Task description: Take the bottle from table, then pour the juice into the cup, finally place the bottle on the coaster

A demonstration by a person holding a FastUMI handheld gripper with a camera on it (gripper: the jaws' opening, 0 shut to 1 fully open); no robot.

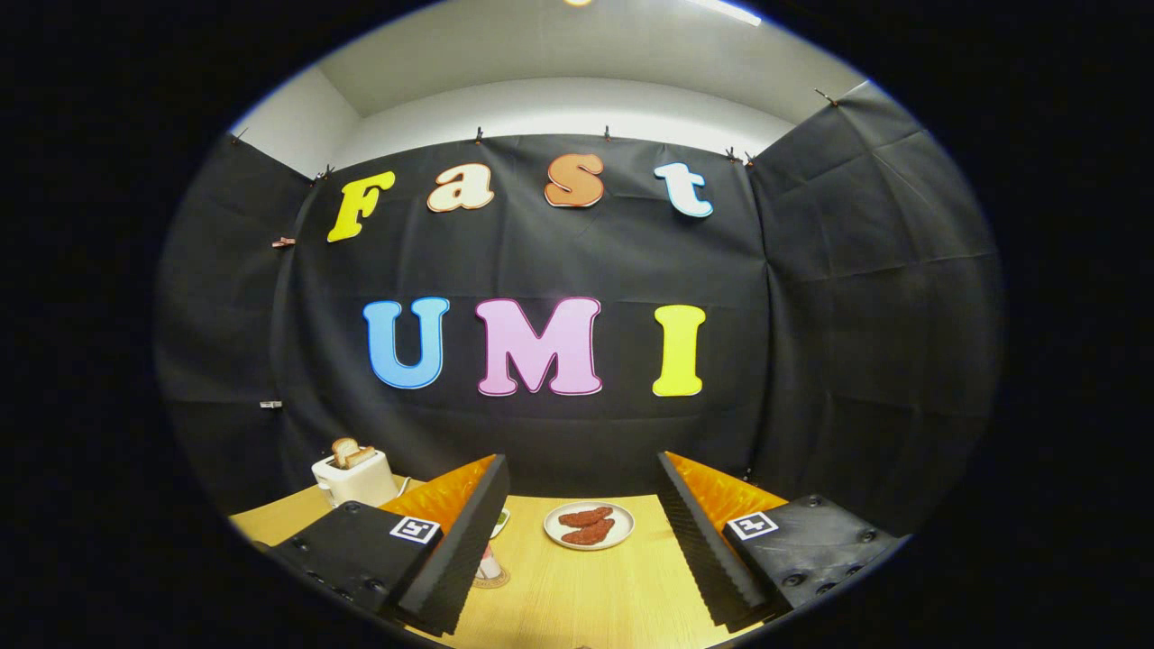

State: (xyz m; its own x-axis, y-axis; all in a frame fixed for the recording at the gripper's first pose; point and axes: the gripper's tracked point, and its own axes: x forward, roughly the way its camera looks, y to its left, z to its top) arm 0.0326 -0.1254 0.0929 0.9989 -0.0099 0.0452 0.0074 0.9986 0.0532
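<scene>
Tool [577,541] held above the wooden tabletop [577,595], fingers [460,541] spread wide apart, nothing between them but bare wood.

Beyond the fingers, roughly centred in the gap: a white plate [589,525] carrying two reddish-brown pieces of food [586,525], lying side by side and touching.

Beside the inner edge of the left finger: a round coaster [491,579] lies flat on the tabletop, with the base of a small object [488,564] standing on it. Most of that object is hidden behind the finger; cannot tell whether it is the bottle or the cup. A little further back, also cut off by the same finger, the rim of a second small pale item [501,518]; identity unclear.

Left of the left finger, near the back edge of the tabletop: a white toaster [354,478] with toast slices [350,451] sticking up from its slots.
</scene>
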